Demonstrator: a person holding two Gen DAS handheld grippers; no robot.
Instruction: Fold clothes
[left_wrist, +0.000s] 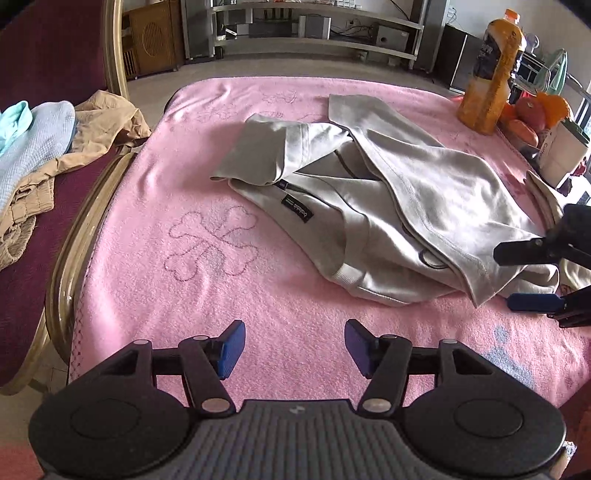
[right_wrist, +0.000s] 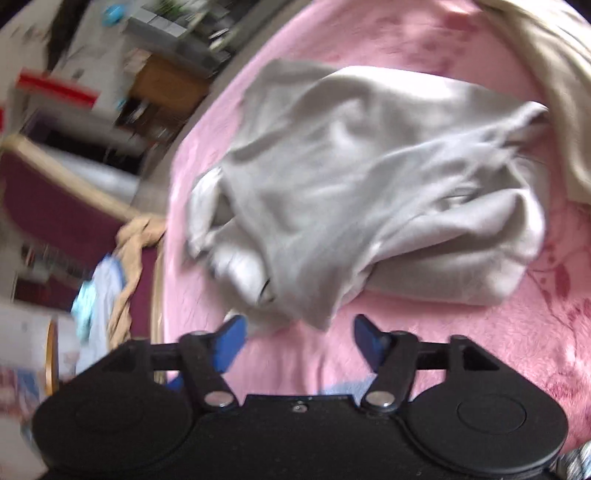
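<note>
A light grey sweatshirt (left_wrist: 369, 192) with a black label lies partly folded and rumpled on the pink blanket (left_wrist: 184, 184). My left gripper (left_wrist: 295, 349) hovers open over bare blanket in front of the sweatshirt, with nothing between its blue pads. In the left wrist view my right gripper (left_wrist: 524, 277) comes in from the right edge, open, beside the garment's near right corner. The right wrist view is blurred. It shows the sweatshirt (right_wrist: 369, 184) just ahead, one corner of it reaching toward the gap of the open right gripper (right_wrist: 299, 332). The pads do not press on it.
An orange juice bottle (left_wrist: 491, 74), fruit (left_wrist: 535, 114) and a white carton (left_wrist: 561, 155) stand at the blanket's far right. Light blue and tan clothes (left_wrist: 44, 147) are piled on a maroon chair at the left. A cream cloth (right_wrist: 546, 74) lies beyond the sweatshirt.
</note>
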